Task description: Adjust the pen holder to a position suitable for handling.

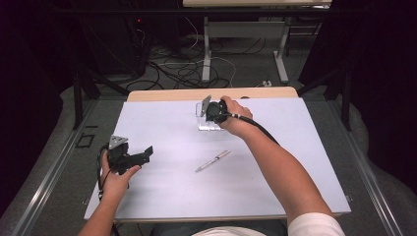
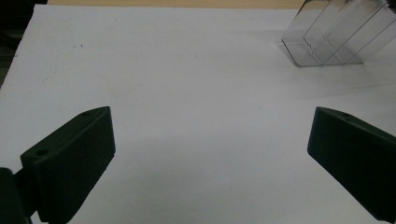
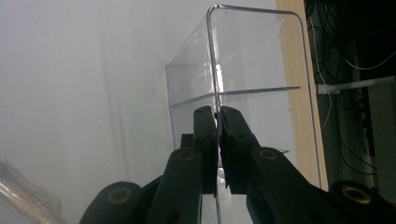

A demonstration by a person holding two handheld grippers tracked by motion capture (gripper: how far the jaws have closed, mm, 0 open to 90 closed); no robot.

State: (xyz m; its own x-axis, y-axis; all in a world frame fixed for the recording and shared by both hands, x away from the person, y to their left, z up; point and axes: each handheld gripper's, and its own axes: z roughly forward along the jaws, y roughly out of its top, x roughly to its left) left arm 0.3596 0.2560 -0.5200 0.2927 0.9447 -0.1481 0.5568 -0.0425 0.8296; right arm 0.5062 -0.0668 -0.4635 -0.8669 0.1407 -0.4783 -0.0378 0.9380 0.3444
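A clear plastic organizer box [image 1: 206, 120] with inner dividers stands at the far middle of the white table top [image 1: 172, 187]. My right gripper [image 1: 210, 112] is shut on its thin wall; in the right gripper view the black jaws pinch the clear box [image 3: 252, 70] wall edge, my right gripper [image 3: 217, 122] closed tight. A silver pen [image 1: 212, 161] lies on the table, nearer than the box. My left gripper [image 1: 146, 152] rests at the left side, open, holding nothing. In the left gripper view my left gripper [image 2: 210, 154] has wide-spread jaws, and the clear box [image 2: 334, 35] sits far off at upper right.
The table's wooden far edge [image 1: 211, 93] shows beyond the white sheet. Behind it stand desk legs [image 1: 206, 49] and tangled cables [image 1: 182, 71] on the floor. Metal rails [image 1: 49, 172] run along both sides.
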